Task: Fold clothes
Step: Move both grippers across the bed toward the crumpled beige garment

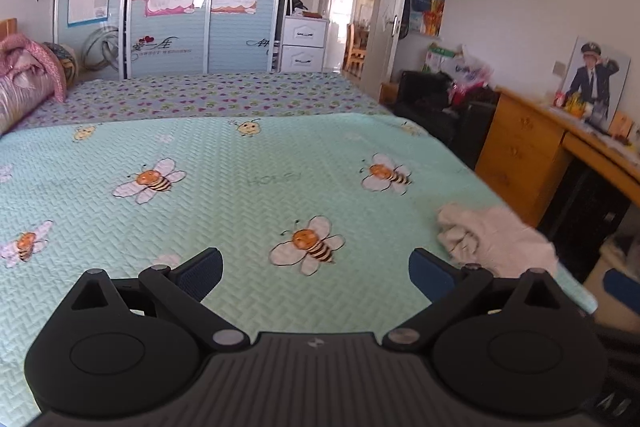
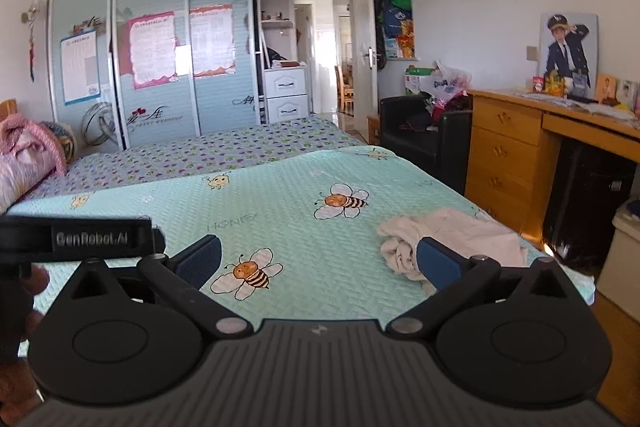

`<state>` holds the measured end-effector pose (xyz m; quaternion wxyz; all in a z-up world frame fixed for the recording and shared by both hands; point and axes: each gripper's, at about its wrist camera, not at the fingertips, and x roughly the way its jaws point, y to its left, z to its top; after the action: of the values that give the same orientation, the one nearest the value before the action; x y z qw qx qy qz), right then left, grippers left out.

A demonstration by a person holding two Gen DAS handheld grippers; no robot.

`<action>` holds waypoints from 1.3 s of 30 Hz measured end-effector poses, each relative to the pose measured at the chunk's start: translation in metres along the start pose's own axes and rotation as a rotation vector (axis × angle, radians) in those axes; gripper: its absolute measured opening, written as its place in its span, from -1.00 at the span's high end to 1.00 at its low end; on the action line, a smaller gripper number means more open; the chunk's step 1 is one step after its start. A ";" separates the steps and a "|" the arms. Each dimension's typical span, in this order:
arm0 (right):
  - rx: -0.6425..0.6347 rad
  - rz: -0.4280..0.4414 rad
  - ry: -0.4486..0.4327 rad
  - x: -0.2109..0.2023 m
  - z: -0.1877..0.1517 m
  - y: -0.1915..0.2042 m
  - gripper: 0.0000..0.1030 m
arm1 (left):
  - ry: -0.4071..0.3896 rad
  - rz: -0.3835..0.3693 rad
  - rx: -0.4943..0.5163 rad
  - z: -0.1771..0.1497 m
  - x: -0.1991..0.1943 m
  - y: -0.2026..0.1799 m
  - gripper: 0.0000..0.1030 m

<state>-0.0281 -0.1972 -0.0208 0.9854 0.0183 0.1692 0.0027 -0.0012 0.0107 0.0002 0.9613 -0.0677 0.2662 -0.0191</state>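
A crumpled cream-white cloth garment (image 2: 452, 239) is seen lying on the mint-green bee-printed quilted bedspread (image 1: 240, 179), near its right edge. Left gripper (image 1: 316, 273) and right gripper (image 2: 318, 265) are held above the bedspread, jaws spread wide, nothing gripped.

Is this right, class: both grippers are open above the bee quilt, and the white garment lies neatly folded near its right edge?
Not quite. The white garment lies crumpled, not folded, as the right wrist view shows. The left gripper and right gripper are open above the bee quilt.

Quilted matt bedspread (image 1: 240, 155), soft crumpled white cloth garment (image 2: 460, 235), glossy wooden desk (image 2: 504, 131).
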 end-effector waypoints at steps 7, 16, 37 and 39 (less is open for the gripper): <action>0.071 -0.014 0.009 0.004 0.000 -0.004 -1.00 | -0.018 -0.047 -0.067 0.003 -0.009 0.047 -0.98; 0.076 -0.057 0.029 0.008 0.000 -0.010 -1.00 | 0.040 0.057 0.073 -0.009 0.011 -0.026 -0.99; 0.079 -0.135 0.068 0.014 0.007 -0.018 -1.00 | 0.076 0.033 0.064 -0.011 0.021 -0.014 -0.99; 0.082 -0.147 0.074 0.015 0.007 -0.021 -1.00 | 0.081 0.027 0.065 -0.011 0.023 -0.015 -0.99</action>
<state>-0.0122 -0.2178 -0.0200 0.9744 0.0461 0.2064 -0.0760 0.0127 -0.0077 -0.0187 0.9517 -0.0319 0.3050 -0.0175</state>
